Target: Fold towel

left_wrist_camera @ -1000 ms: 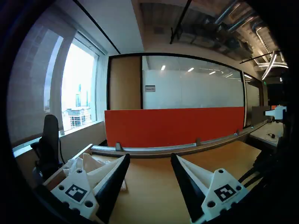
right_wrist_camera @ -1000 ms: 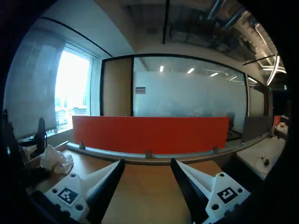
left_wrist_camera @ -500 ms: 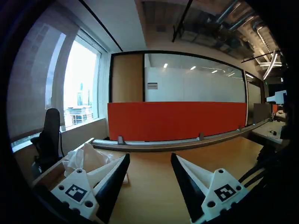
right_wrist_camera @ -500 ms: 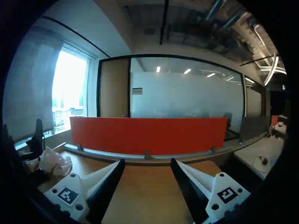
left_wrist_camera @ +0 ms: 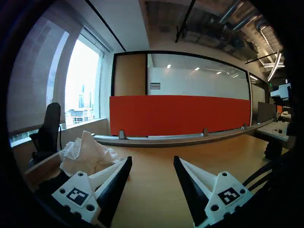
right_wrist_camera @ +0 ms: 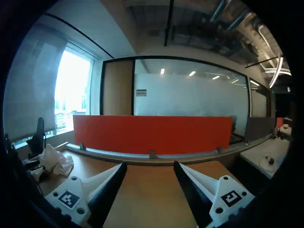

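A crumpled white towel (left_wrist_camera: 86,153) lies in a heap on the wooden desk (left_wrist_camera: 159,167), just beyond the left finger of my left gripper (left_wrist_camera: 152,167). That gripper is open with nothing between its fingers. In the right gripper view the same towel (right_wrist_camera: 53,161) sits at the far left of the desk (right_wrist_camera: 152,190), well to the left of my right gripper (right_wrist_camera: 150,173), which is also open and holds nothing.
An orange partition (left_wrist_camera: 178,116) with a grey rail runs along the desk's far edge. A black office chair (left_wrist_camera: 49,131) stands by the window at the left. Another desk (right_wrist_camera: 266,161) with small items is off to the right.
Both views have tilted down a little. In the left gripper view the towel now looks larger and closer to the left finger. Both grippers stay open.
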The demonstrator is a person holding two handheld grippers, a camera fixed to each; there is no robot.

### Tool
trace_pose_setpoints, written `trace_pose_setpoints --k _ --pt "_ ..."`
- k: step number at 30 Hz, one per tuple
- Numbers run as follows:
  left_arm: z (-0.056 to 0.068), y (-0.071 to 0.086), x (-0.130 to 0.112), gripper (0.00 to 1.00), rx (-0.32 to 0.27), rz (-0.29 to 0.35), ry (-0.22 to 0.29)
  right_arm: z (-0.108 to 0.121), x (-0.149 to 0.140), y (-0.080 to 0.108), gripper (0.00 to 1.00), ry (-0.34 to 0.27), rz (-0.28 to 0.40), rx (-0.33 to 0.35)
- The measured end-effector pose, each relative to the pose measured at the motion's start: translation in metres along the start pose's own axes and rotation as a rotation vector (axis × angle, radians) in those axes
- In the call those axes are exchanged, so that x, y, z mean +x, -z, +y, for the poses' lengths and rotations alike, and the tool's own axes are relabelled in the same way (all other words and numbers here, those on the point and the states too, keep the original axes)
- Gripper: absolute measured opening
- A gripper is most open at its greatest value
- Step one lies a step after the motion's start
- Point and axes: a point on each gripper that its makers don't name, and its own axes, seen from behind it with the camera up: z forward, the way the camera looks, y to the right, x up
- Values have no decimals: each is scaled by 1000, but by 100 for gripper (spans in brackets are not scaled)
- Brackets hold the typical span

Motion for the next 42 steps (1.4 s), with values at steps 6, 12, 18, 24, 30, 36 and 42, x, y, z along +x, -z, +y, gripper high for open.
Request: trace_pose_setpoints --k 6,12,18,24,30,36,42 --pt "2 -1 -27 80 2 4 2 1 -20 -2 95 1 13 -3" --pt "2 -1 -46 80 5 7 5 2 -42 -6 95 1 8 -4" --pt "-3 1 -57 80 15 18 9 1 -49 -8 95 3 8 -5" --pt "-3 0 -67 80 20 19 26 1 -53 -9 95 12 10 -9" --pt "-3 0 -74 80 24 21 22 4 -53 -11 95 29 11 -19" --pt "-4 0 -78 80 28 20 26 4 -56 -11 95 28 10 -18" --pt "-5 -1 -78 80 32 29 12 7 -58 -10 95 34 5 -26"
